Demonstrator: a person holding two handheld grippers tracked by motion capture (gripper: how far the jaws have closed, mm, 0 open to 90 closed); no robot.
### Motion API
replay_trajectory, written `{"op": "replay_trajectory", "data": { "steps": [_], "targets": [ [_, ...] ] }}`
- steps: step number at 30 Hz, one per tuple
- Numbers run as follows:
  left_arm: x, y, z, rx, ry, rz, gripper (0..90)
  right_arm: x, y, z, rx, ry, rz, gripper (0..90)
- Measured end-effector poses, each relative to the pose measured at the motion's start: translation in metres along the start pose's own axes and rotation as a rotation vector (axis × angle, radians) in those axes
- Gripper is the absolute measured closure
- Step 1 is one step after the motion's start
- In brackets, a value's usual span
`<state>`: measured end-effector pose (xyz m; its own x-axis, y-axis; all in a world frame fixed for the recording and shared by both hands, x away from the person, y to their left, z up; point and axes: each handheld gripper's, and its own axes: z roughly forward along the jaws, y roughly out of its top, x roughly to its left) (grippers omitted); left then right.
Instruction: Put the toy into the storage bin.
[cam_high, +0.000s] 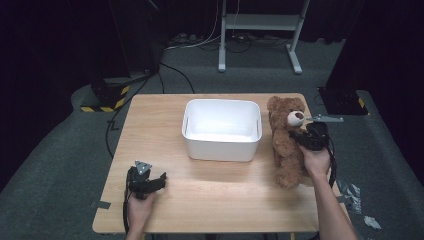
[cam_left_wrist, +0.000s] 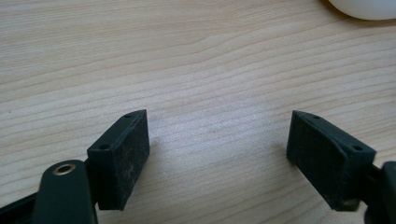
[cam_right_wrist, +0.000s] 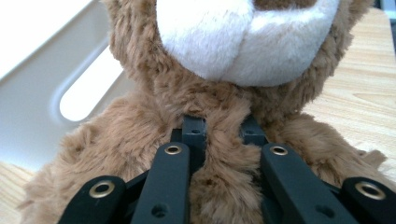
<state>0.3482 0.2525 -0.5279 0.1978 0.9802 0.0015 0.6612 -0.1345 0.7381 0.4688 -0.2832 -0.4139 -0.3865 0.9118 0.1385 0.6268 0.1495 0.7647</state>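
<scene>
Fur fills the gap between our right gripper's jaws, which pinch a fold on the chest of the brown teddy bear just under its white muzzle. We hold the bear upright at the right side of the wooden table, just beside the white plastic bin. Our left gripper rests low at the table's near left, well apart from the bear, its jaws spread wide over bare wood.
</scene>
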Motion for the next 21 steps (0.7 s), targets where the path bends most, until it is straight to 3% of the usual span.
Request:
{"op": "replay_trajectory", "data": {
  "steps": [6,21],
  "targets": [
    [0.0,0.0,0.0,-0.002,-0.004,0.0,21.3,0.007,-0.003,-0.023,-0.091,0.006,0.003,79.3],
    [0.0,0.0,0.0,-0.006,-0.007,0.001,21.2,0.02,0.0,-0.054,-0.168,0.108,-0.007,79.8]
  ]
}}
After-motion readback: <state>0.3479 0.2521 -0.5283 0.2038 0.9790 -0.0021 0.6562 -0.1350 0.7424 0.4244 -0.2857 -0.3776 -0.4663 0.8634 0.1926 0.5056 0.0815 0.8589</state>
